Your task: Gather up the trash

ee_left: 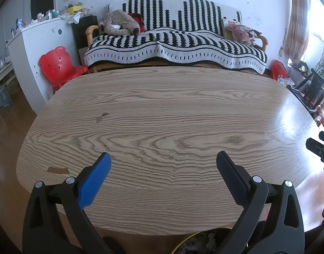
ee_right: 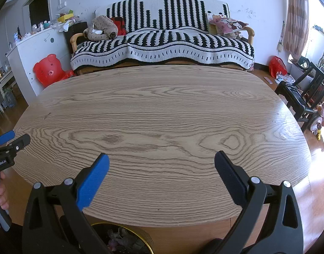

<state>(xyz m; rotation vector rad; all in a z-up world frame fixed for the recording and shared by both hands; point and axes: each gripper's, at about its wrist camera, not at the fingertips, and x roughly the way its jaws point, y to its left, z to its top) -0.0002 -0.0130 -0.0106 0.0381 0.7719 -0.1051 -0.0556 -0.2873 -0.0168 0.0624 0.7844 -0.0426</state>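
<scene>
A wooden table (ee_left: 162,110) fills both views (ee_right: 162,105); I see no loose trash on its top. My left gripper (ee_left: 163,158) is open and empty over the table's near edge. My right gripper (ee_right: 162,158) is open and empty, also over the near edge. A round yellow-rimmed bin (ee_right: 123,239) with crumpled trash inside stands on the floor below the near edge; its rim also shows in the left wrist view (ee_left: 204,241). The right gripper shows at the right edge of the left wrist view (ee_left: 319,150), and the left gripper at the left edge of the right wrist view (ee_right: 9,146).
A sofa with a black-and-white striped cover (ee_left: 174,42) stands behind the table. A red bear-shaped chair (ee_left: 60,65) and a white cabinet (ee_left: 34,48) are at the left. A black chair (ee_right: 299,93) and toys are at the right. A chipped patch (ee_left: 58,170) marks the table's left edge.
</scene>
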